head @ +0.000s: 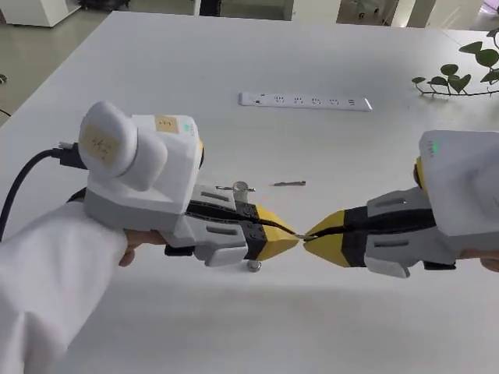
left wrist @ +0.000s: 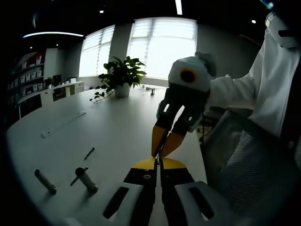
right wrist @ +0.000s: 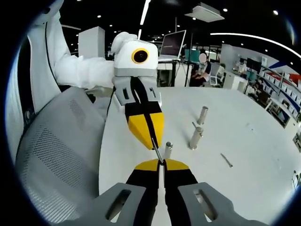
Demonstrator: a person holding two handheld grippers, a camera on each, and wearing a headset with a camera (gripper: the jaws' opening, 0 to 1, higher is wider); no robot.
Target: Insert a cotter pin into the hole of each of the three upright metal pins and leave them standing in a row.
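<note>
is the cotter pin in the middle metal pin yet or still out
In: a cotter pin sticks out sideways near the top of the middle metal pin in the left gripper view.

text: none legible | sticker (head: 166, 123) on left gripper (head: 295, 238) (too blurred)

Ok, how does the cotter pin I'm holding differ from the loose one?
The held cotter pin is pinched between shut jaws of left gripper and right gripper; the loose cotter pin is untouched. The held one hangs above the table; the loose one lies flat on it. Both are thin metal.
</note>
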